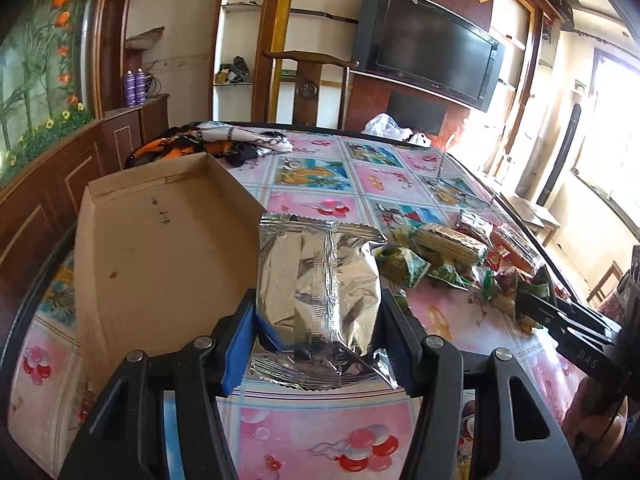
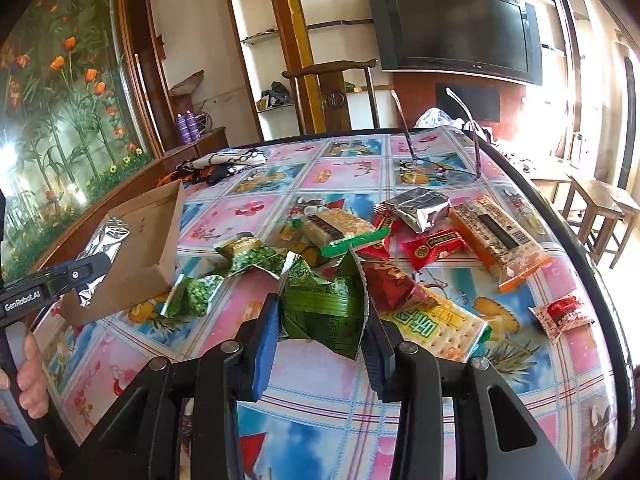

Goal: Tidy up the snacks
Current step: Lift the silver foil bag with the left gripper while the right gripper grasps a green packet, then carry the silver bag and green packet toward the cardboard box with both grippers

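My left gripper (image 1: 316, 320) is shut on a silver foil snack packet (image 1: 320, 280), held just right of the open cardboard box (image 1: 160, 240). In the right wrist view the left gripper (image 2: 86, 276) holds the same silver packet (image 2: 106, 240) beside the box (image 2: 148, 240). My right gripper (image 2: 322, 320) is shut on a green snack packet (image 2: 324, 304) above the table. It shows at the right of the left wrist view (image 1: 532, 300). A pile of snacks (image 2: 380, 236) lies on the patterned tablecloth (image 2: 320, 392): green pea packets (image 2: 252, 256), red packets (image 2: 434, 246), a cracker pack (image 2: 440, 328).
An orange wrapped bar (image 2: 496, 236) and a small red packet (image 2: 562, 312) lie at the right. A pair of glasses (image 2: 440, 168) and dark patterned cloth (image 2: 224, 168) lie toward the far side. A wooden chair (image 2: 332, 92) stands behind the table, stools (image 2: 600, 208) to the right.
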Tool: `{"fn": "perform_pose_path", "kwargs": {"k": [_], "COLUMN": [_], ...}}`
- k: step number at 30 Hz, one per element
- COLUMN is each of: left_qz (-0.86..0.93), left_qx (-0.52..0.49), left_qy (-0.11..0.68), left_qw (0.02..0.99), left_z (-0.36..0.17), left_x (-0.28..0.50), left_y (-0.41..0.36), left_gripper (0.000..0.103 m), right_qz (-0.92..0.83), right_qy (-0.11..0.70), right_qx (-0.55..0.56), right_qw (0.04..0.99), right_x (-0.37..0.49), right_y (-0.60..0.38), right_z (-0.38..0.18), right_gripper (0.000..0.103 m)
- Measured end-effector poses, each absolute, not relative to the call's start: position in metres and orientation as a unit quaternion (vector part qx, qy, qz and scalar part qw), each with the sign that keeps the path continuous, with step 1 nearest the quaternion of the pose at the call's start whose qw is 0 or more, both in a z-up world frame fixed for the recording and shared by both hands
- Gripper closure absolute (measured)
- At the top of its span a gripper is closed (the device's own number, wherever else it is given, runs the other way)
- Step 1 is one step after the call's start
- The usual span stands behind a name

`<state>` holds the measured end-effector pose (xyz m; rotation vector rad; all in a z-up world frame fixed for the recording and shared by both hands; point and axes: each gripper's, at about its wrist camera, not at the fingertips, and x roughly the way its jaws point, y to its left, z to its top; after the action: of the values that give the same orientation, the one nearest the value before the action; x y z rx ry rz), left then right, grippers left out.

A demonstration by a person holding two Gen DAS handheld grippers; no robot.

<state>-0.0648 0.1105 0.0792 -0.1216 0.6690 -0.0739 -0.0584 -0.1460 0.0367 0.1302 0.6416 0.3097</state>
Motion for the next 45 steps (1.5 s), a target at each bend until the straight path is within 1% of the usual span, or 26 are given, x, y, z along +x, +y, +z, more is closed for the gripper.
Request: {"fn": "perform_pose_path", "kwargs": {"k": [9,17,32,35,37,39,40,43,45], "left_qz": [0.003,-0.001,-0.017,-0.01,-0.01,-0.023,-0.026,-0.021,-0.026], "left_qx": [-0.061,-0.069,-0.075,-0.068,-0.064,-0.069,-0.075,-0.056,-0.068], "left_qy": [0.29,0.285,0.28,0.263,0.247,0.262,0.269,0.278,0.281], "left_qw": [0.955,0.956,0.957,0.962,0.967,0.962,0.96,0.959,0.957], "left_z": [0.102,0.109,0.121,0.123,0.119,0.112,0.108,0.1,0.098], "left_x": [-0.076,-0.086,-0.094,-0.097,-0.101,-0.096,-0.093,-0.086,-0.086], "left_y": [0.13,0.135,0.118,0.109,0.101,0.095,0.093,0.083,0.086], "left_gripper": [0.046,0.046,0.046,0.046,0.046,0.046,0.046,0.046,0.046], "right_qz": [0.176,0.189,0.181,0.184,0.176,0.147,0.16,0.171,0.18], "right_qy": [0.312,0.287,0.264,0.26,0.254,0.242,0.246,0.272,0.255], "right_qx": [0.072,0.062,0.081,0.089,0.073,0.0,-0.011,-0.031,-0.009], "right_qw": [0.931,0.937,0.944,0.944,0.948,0.959,0.956,0.946,0.95], "right_x": [-0.074,-0.095,-0.116,-0.119,-0.122,-0.129,-0.13,-0.126,-0.129], "right_y": [-0.129,-0.118,-0.137,-0.143,-0.141,-0.123,-0.115,-0.098,-0.103], "right_z": [0.047,0.068,0.076,0.077,0.078,0.071,0.065,0.047,0.052], "right_gripper": [0.062,0.062,0.062,0.062,0.062,0.062,0.062,0.063,0.063]}}
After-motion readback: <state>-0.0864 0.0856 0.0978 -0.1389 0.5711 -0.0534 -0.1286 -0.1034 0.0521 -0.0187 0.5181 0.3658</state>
